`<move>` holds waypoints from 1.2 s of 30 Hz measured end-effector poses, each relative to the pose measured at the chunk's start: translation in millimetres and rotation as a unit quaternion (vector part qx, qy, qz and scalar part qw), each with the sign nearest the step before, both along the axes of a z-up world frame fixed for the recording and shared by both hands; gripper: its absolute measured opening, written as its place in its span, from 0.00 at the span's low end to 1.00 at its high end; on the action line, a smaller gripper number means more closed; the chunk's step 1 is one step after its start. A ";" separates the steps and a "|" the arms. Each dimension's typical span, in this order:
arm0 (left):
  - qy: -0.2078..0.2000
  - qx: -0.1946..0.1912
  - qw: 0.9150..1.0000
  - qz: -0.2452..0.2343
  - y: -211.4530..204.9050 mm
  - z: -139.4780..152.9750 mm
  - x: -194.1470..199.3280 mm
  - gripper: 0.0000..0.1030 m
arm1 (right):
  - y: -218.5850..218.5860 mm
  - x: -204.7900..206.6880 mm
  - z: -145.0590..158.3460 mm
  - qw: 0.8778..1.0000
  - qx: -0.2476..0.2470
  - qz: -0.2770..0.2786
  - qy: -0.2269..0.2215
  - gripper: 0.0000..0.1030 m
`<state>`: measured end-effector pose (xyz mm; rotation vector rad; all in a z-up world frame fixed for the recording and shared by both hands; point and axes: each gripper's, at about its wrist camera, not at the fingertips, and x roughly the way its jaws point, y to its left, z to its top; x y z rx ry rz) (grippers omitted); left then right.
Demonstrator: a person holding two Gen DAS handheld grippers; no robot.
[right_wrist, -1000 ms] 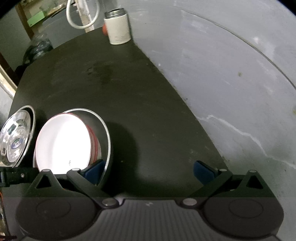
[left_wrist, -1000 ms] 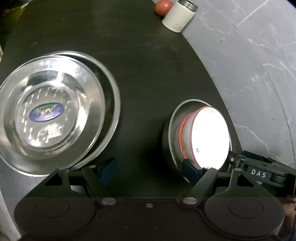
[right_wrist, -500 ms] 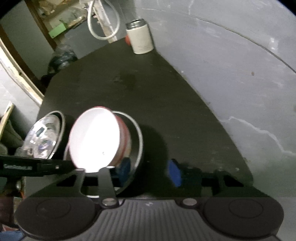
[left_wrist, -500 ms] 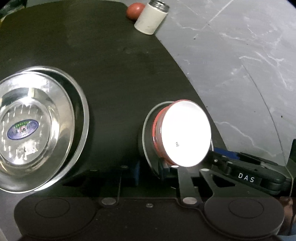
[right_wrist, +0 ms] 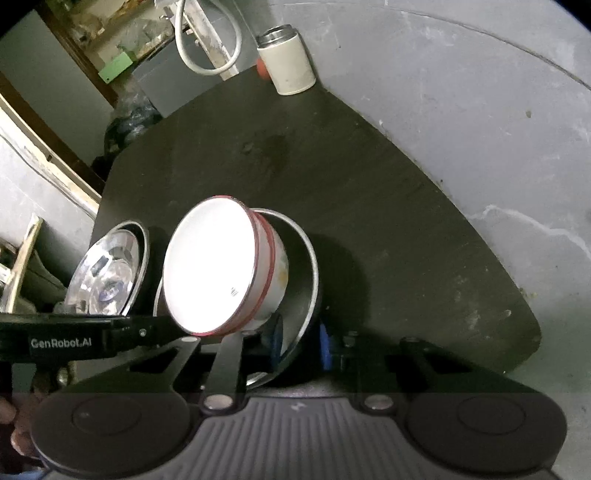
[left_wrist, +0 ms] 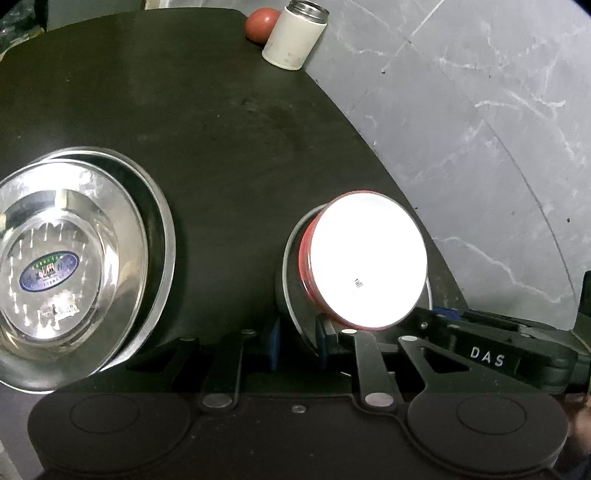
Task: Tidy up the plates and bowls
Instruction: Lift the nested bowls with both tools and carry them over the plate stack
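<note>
Both hand-held grippers, left [left_wrist: 295, 345] and right [right_wrist: 301, 341], clamped on steel plate [right_wrist: 308, 291] rim beneath enamel bowl [right_wrist: 218, 269]; best kept level, lifted evenly.

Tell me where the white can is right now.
The white can stands at the table's far edge, upper centre in both views, with a red ball just behind it.

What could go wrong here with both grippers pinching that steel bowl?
1. The white bowl sits loose and tilted inside the steel bowl; tipping could spill it out.
2. The left hand-held gripper and right hand-held gripper pinch only the thin rim, so it may slip.
3. The stacked steel plates lie close, risking a knock.
</note>
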<state>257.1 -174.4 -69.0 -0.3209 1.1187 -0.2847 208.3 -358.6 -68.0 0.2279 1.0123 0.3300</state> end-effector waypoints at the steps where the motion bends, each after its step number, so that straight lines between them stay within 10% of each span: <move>1: 0.001 0.004 1.000 -0.002 -1.6 0.7 0.8 0.21 | 0.4 0.2 -0.2 1.000 0.000 -0.001 0.000 0.23; 36: -0.020 -0.017 1.000 -0.016 6.0 -7.6 -6.7 0.21 | 9.6 -12.7 -2.5 0.999 -0.030 0.019 -0.030 0.27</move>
